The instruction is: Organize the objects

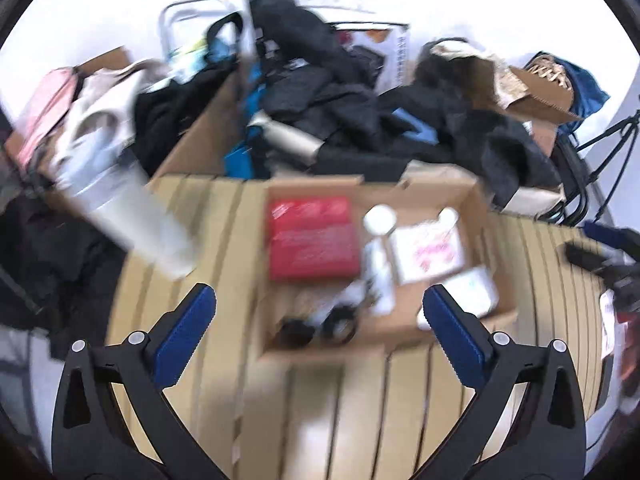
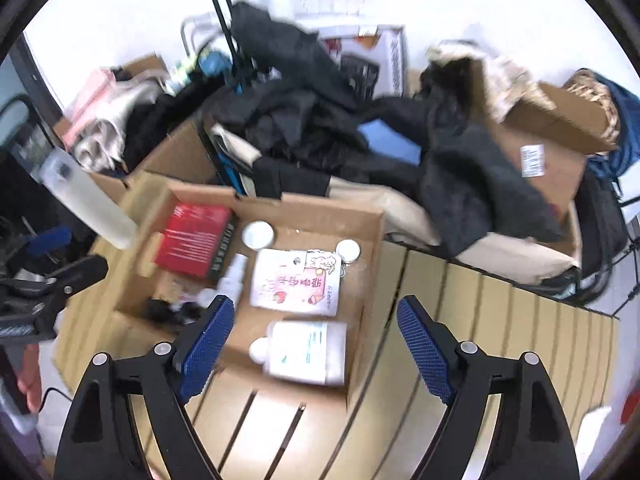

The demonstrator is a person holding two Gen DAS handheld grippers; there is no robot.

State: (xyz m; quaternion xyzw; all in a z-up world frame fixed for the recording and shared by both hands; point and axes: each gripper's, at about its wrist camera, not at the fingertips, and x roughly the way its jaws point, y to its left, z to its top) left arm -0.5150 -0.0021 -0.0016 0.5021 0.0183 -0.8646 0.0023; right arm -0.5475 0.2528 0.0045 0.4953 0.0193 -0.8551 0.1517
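An open cardboard box [image 2: 372,240] sits on a slatted wooden table [image 2: 500,320]. In it lie a red book [image 2: 192,244], a pink-printed white packet [image 2: 296,284], a white bottle [image 2: 304,350], two round white lids [image 2: 258,234], a white tube [image 2: 234,276] and black items [image 2: 168,312]. My right gripper [image 2: 316,340] is open and empty just above the bottle. My left gripper [image 1: 320,320] is open and empty above the box's [image 1: 472,196] near edge; the red book [image 1: 312,236] and the packet [image 1: 430,250] lie ahead of it.
A translucent bottle [image 1: 132,224] lies tilted at the table's left edge. Behind the table are heaped black clothes [image 1: 320,100], cardboard boxes [image 2: 556,120] and bags. The left gripper shows at the left of the right wrist view [image 2: 48,292].
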